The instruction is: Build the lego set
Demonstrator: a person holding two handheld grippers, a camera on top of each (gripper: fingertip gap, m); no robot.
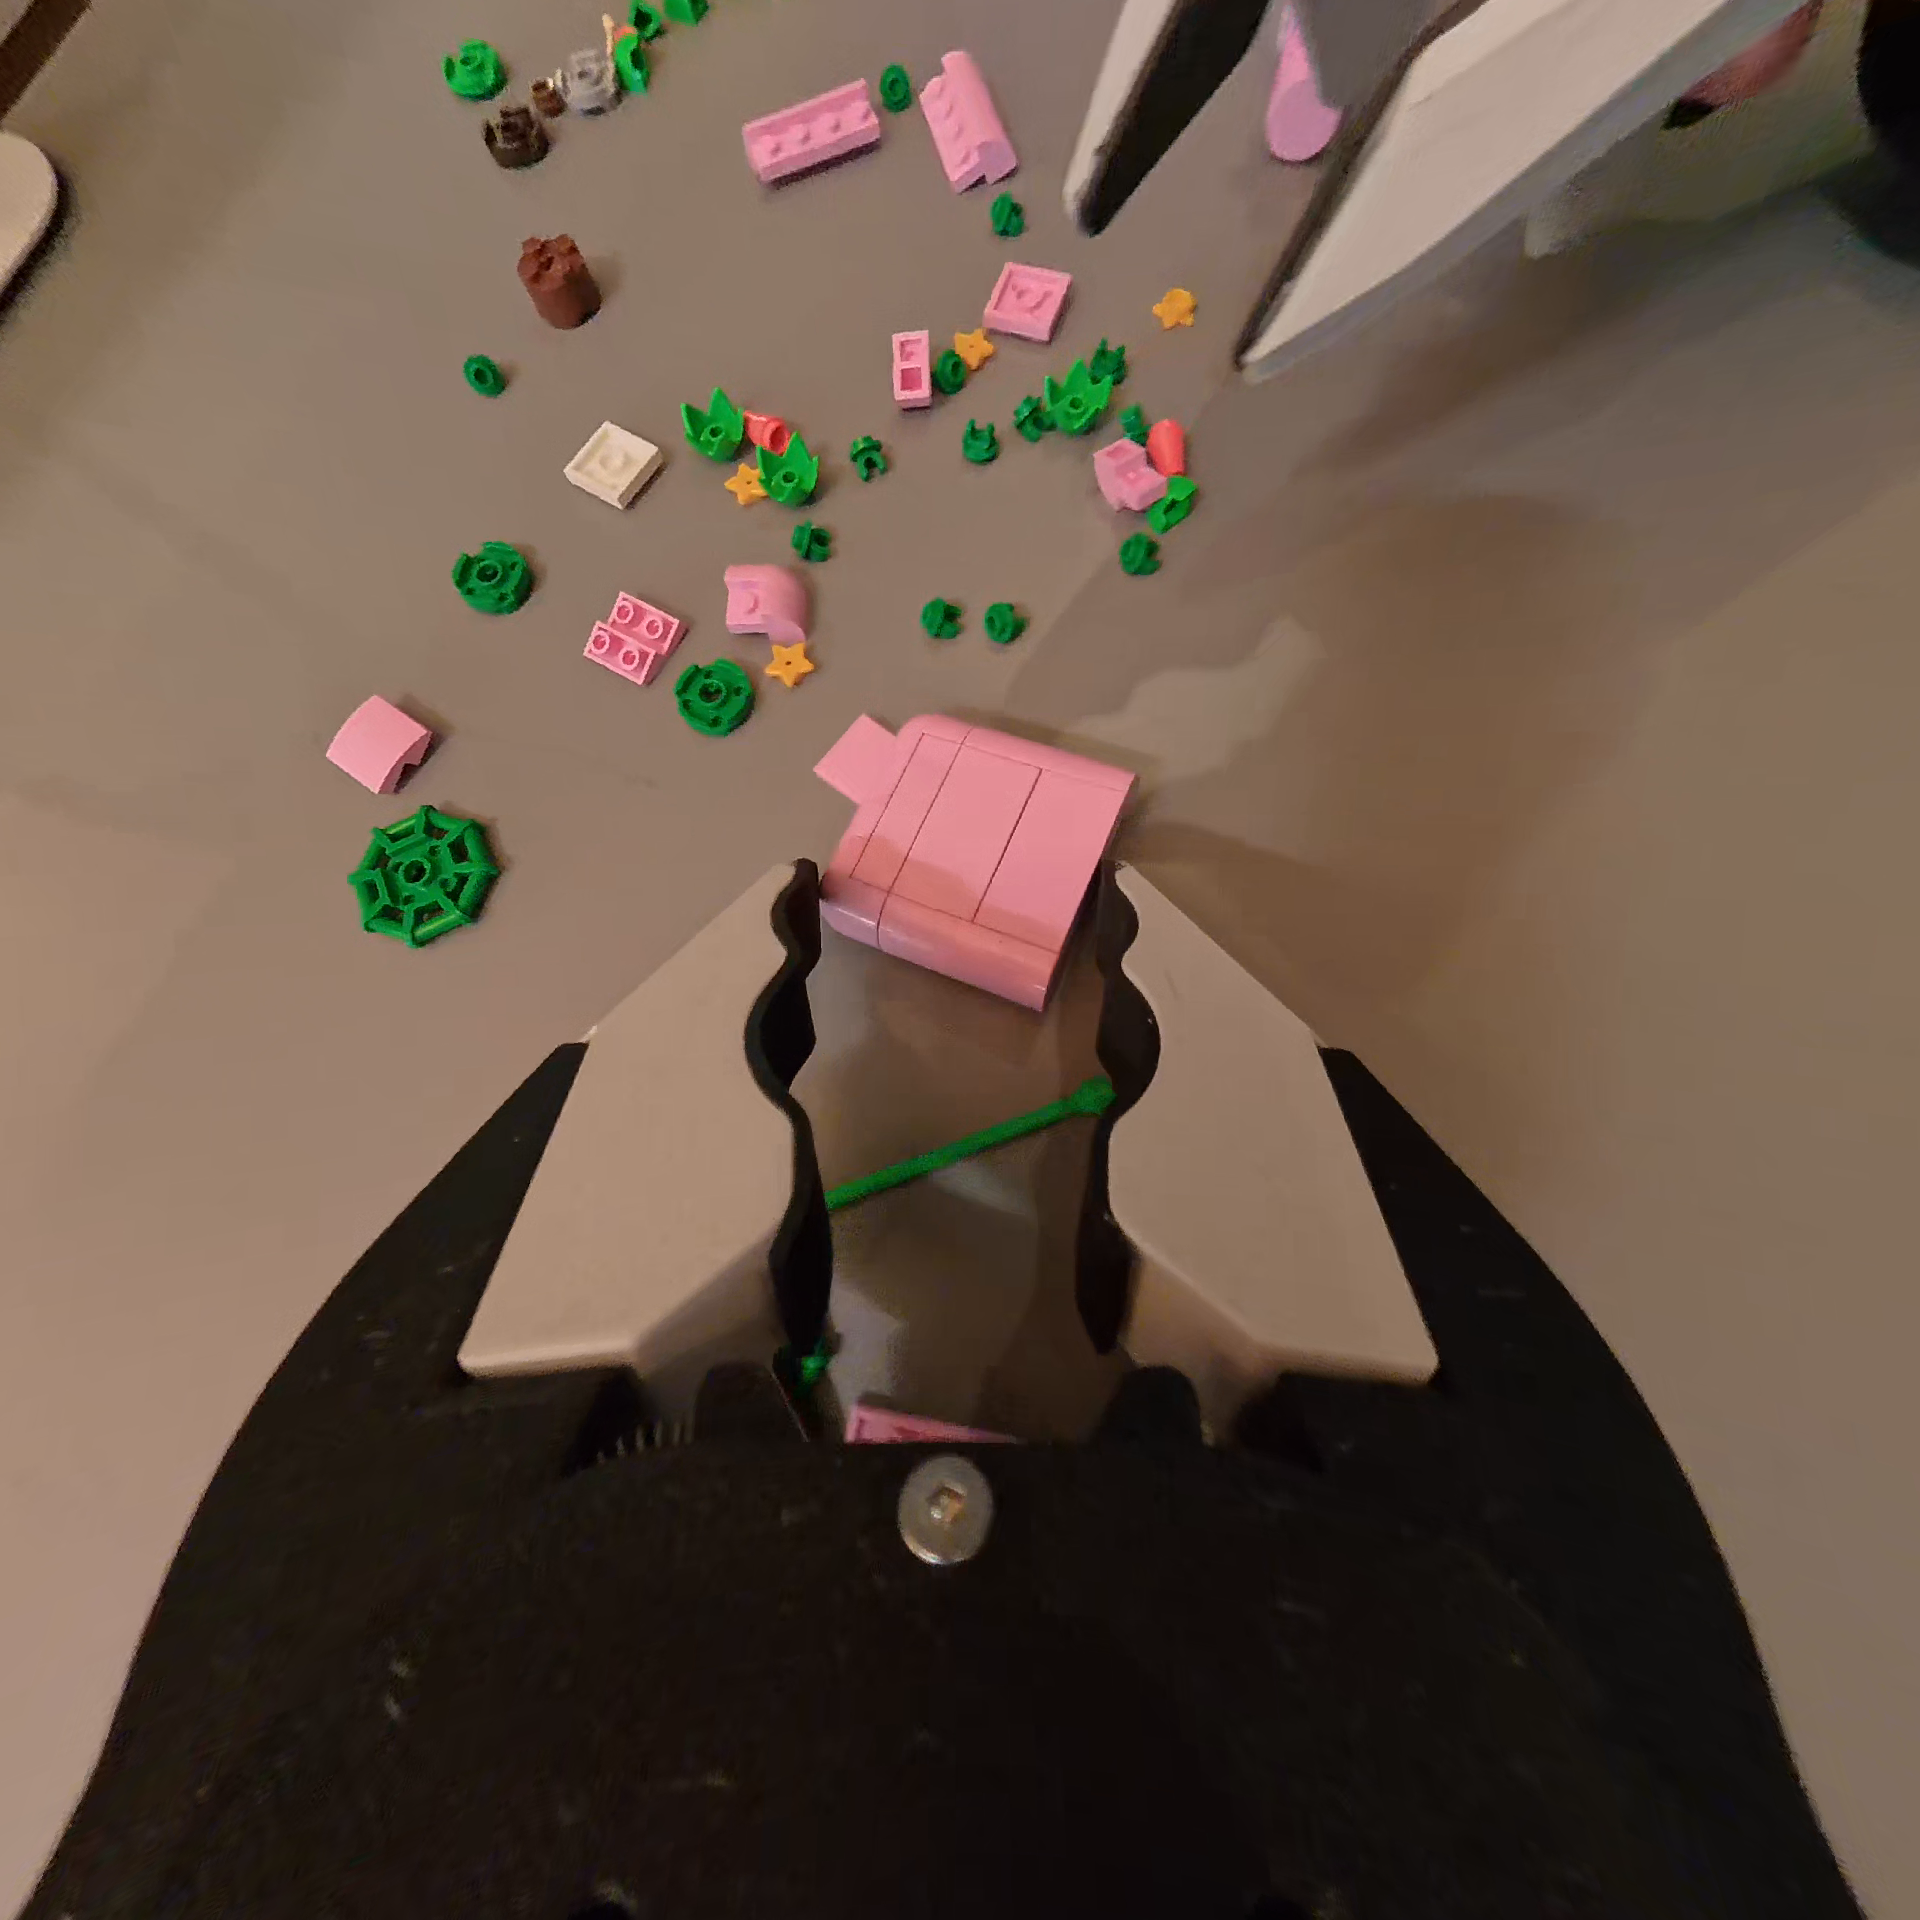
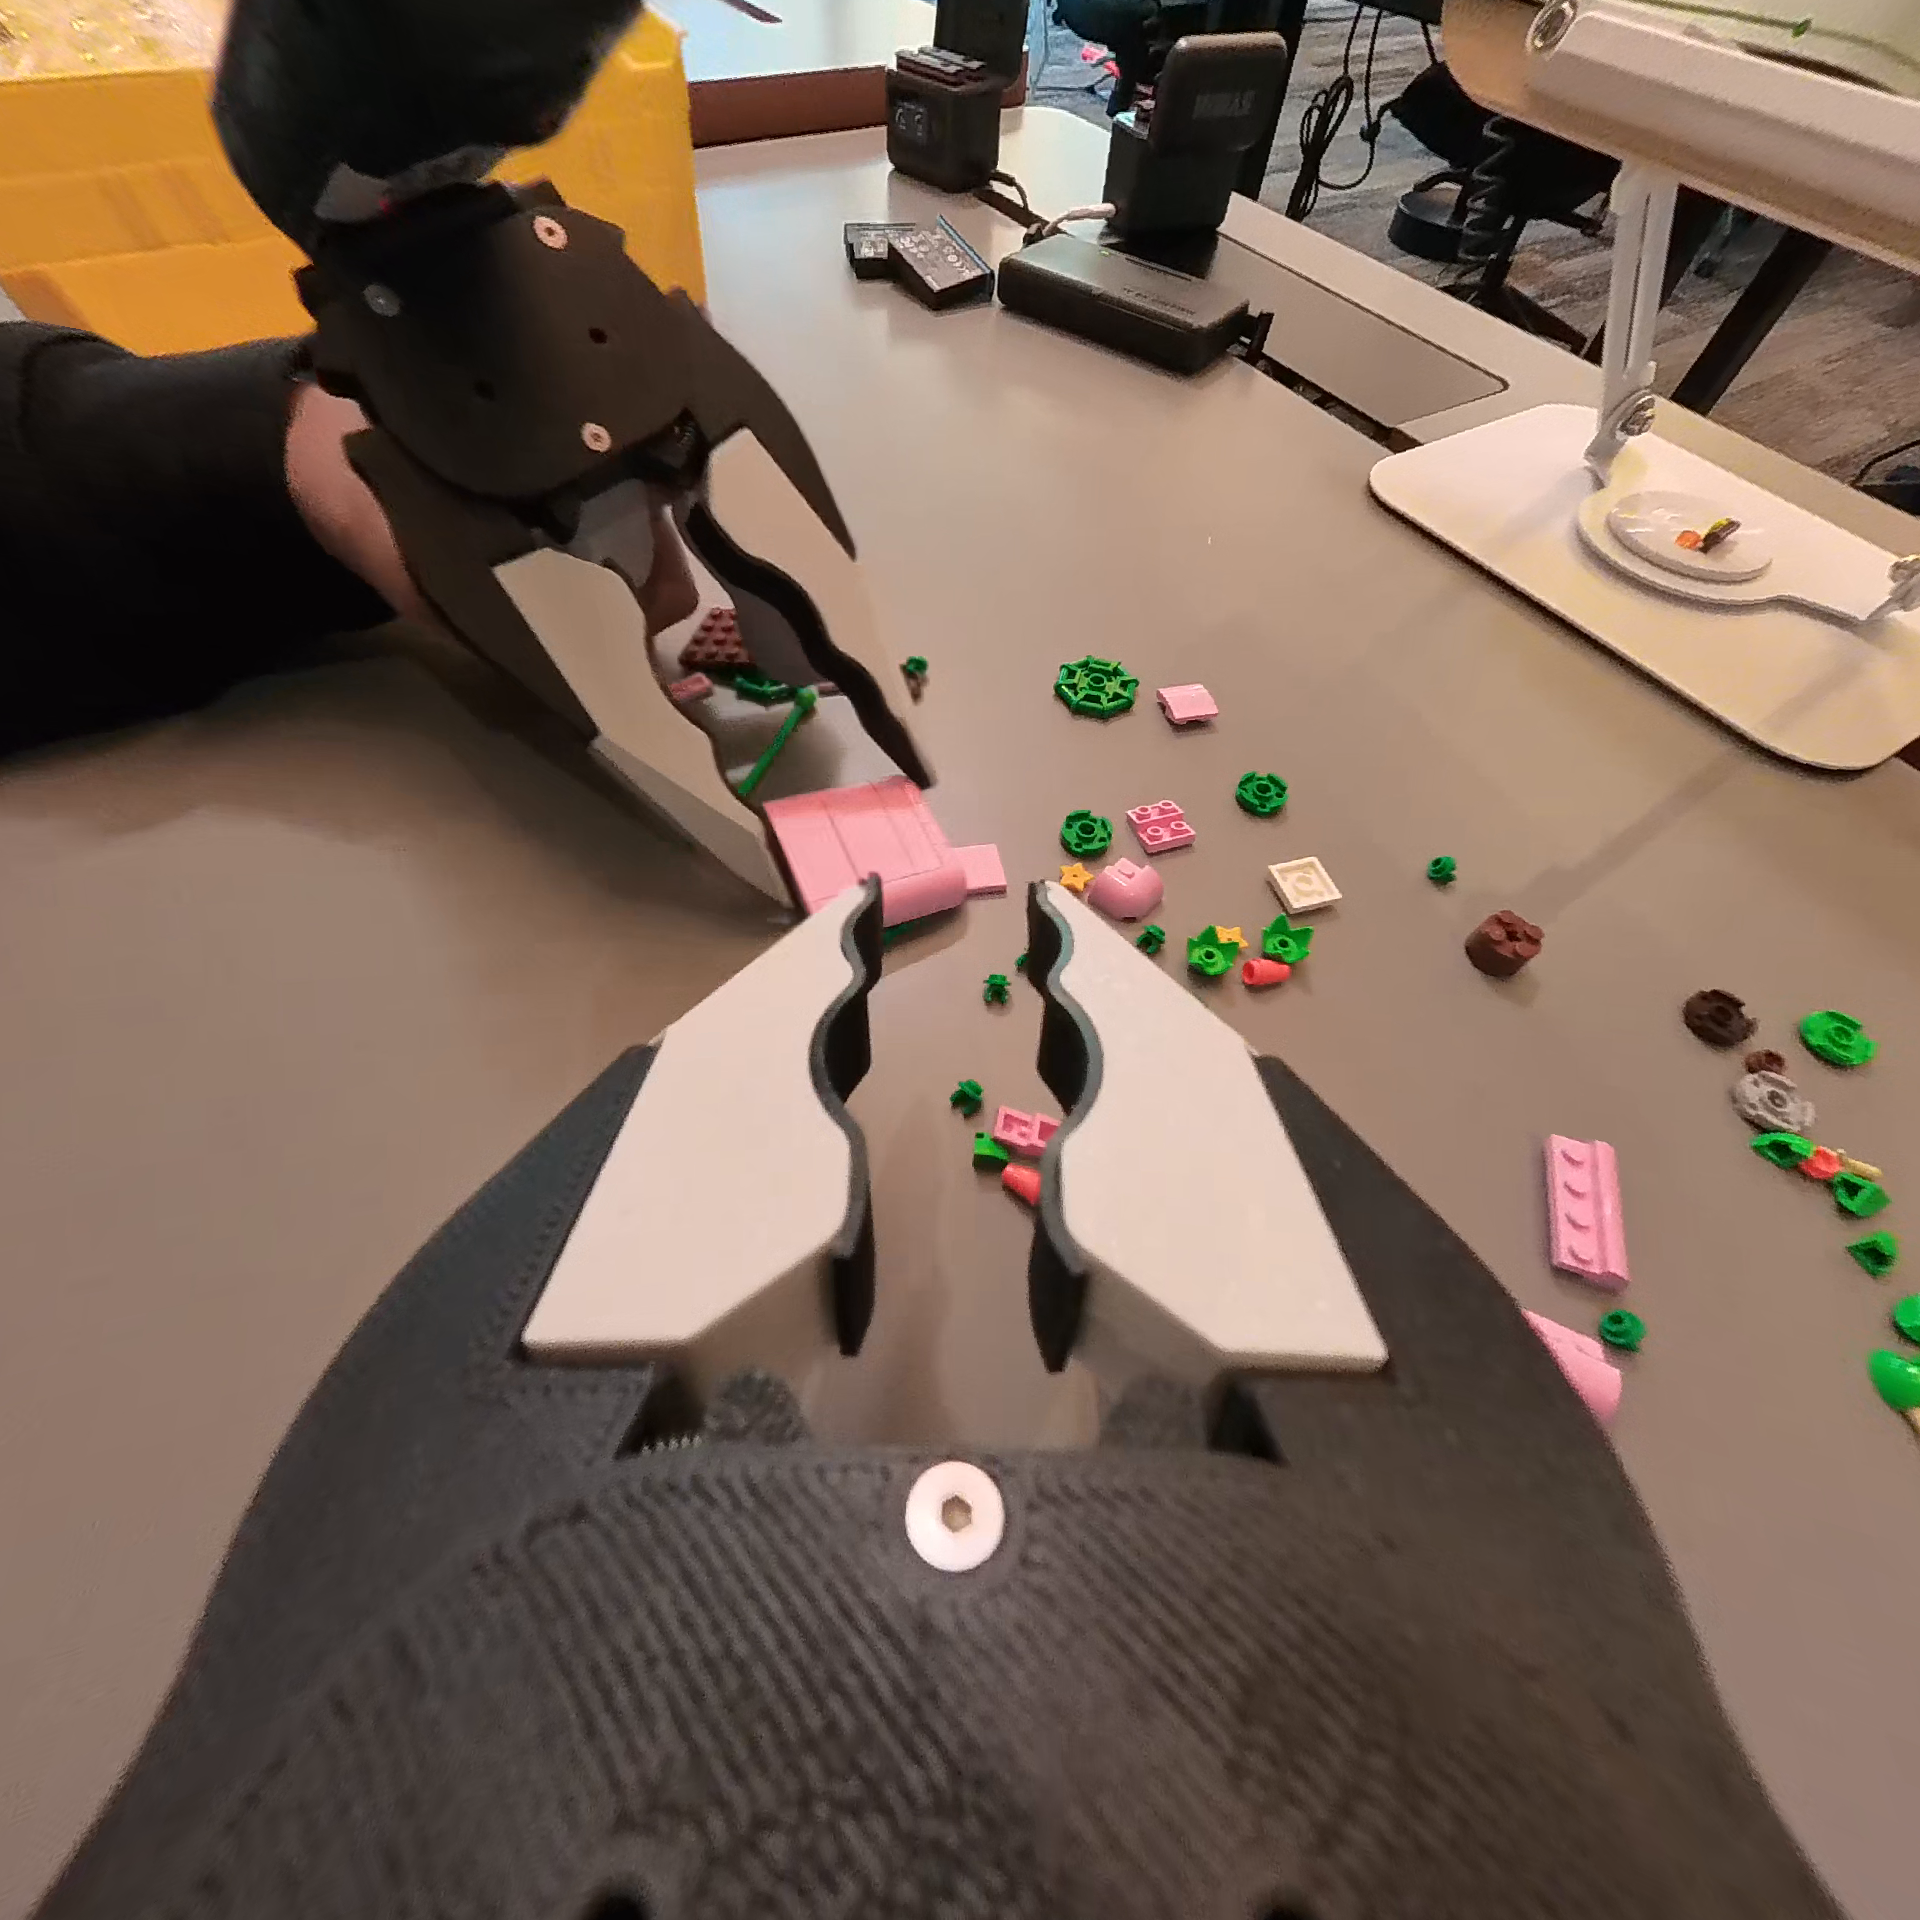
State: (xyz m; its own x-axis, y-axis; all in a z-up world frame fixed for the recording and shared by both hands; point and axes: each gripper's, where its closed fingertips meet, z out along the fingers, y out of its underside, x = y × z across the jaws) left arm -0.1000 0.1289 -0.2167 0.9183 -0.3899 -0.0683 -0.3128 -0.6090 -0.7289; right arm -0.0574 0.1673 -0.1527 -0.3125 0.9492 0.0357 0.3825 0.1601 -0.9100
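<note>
On the grey table (image 1: 1558, 935), the left gripper (image 1: 951, 883) has its jaws spread, one fingertip on each side of the near end of a pink brick assembly (image 1: 971, 842) made of smooth curved pieces; whether the pads actually press on it cannot be told. A thin green stem piece (image 1: 966, 1143) lies slanted on the table between its fingers, behind the assembly. To the left of its fingertips sit a green web-shaped round piece (image 1: 424, 876) and a pink curved slope (image 1: 376, 744). Ahead of it, loose bricks are scattered: pink plates, green studs and leaves, yellow stars, a white tile (image 1: 613, 463) and a brown round brick (image 1: 559, 281).

The right gripper (image 2: 954, 902) hovers released and empty, its jaws parted by a narrow gap, with its left fingertip just beside the assembly's far end. To its right lie a long pink brick (image 2: 1584, 1210) and a white lamp base (image 2: 1621, 582).
</note>
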